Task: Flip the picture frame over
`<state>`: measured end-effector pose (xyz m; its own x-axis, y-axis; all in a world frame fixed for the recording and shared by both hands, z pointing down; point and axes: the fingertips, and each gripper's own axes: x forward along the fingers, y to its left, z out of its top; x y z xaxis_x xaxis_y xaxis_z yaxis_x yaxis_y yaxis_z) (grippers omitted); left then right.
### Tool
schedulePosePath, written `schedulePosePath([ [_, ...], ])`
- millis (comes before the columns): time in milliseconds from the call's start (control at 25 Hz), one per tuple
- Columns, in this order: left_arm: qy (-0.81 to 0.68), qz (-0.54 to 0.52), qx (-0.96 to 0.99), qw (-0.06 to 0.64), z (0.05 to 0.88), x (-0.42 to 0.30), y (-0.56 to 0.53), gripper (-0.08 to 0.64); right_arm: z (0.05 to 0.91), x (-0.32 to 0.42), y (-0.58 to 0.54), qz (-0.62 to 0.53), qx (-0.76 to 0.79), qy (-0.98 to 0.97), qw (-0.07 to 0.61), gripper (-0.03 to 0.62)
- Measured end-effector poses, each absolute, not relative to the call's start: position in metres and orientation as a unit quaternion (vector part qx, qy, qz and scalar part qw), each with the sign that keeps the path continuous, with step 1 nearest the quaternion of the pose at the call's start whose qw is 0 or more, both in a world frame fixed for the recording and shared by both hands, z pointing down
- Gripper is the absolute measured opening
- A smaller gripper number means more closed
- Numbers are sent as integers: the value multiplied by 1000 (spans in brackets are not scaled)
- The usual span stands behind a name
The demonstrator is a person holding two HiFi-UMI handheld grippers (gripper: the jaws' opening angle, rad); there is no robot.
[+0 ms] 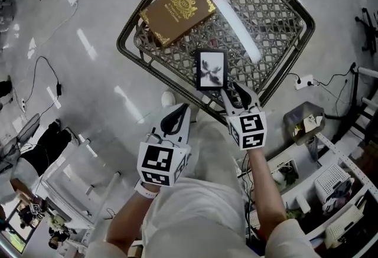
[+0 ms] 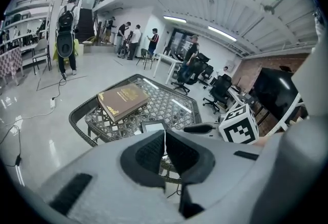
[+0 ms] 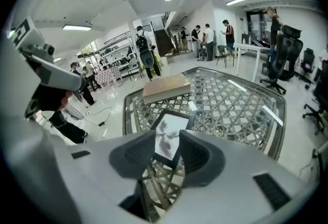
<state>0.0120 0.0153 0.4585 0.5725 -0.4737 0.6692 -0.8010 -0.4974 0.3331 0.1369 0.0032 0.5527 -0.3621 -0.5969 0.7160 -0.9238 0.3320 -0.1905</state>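
Glossy grey floor surrounds one woven lattice table [image 1: 129,45], which carries one brown book [image 1: 177,10] and one picture frame [image 1: 211,69]. The frame lies flat, picture side up, near the table's near edge. Of the two grippers, the right gripper [image 1: 238,97] hangs over the frame's near end with its jaws apart, gripping nothing. The left gripper [image 1: 175,118] sits beside the table, jaws clenched together and empty.
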Motion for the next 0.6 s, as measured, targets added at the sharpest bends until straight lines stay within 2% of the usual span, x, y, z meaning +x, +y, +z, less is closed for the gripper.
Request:
schedulePosePath([
  [320,-403,241,834,291,397,18,42,31,465,143,32,247,501,-787,261,53],
  [600,-419,201,856,226,336,34,57,29,387,152,43,195,525,-798,222,25],
])
